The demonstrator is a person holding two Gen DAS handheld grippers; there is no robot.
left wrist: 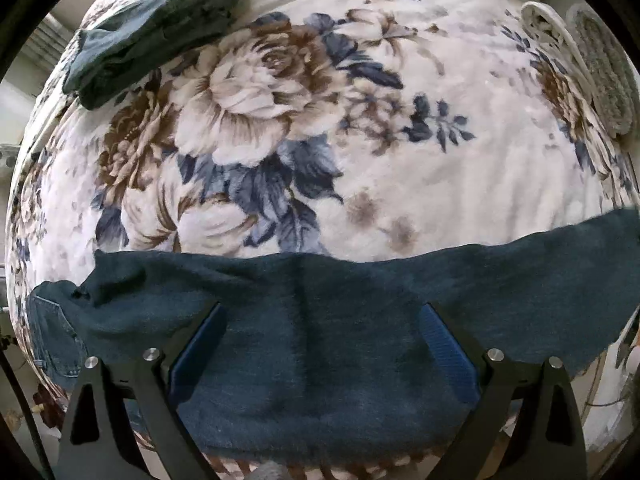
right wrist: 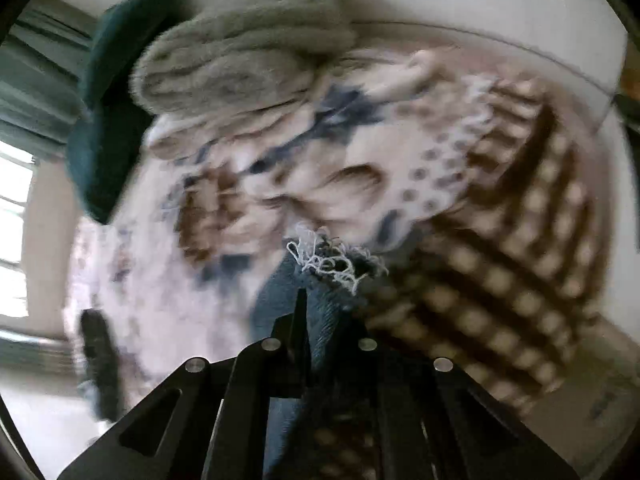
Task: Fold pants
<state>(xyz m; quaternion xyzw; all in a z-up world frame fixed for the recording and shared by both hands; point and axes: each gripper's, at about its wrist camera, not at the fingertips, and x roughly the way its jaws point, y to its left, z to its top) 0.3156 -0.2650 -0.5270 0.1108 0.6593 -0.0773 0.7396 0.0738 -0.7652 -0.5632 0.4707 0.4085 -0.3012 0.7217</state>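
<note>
Blanket with big flowers covers the bed, and the pants lie flat across its near edge. 1 folded dark garment sits at the far corner, well apart. The left gripper points down over the pants with jaws spread wide, not pressing the cloth. The right gripper is clenched on the frayed hem of 1 leg, in a blurred view. I judge the fold is in hand: next the hem must go over to the waist while the left side pins the cloth.
</note>
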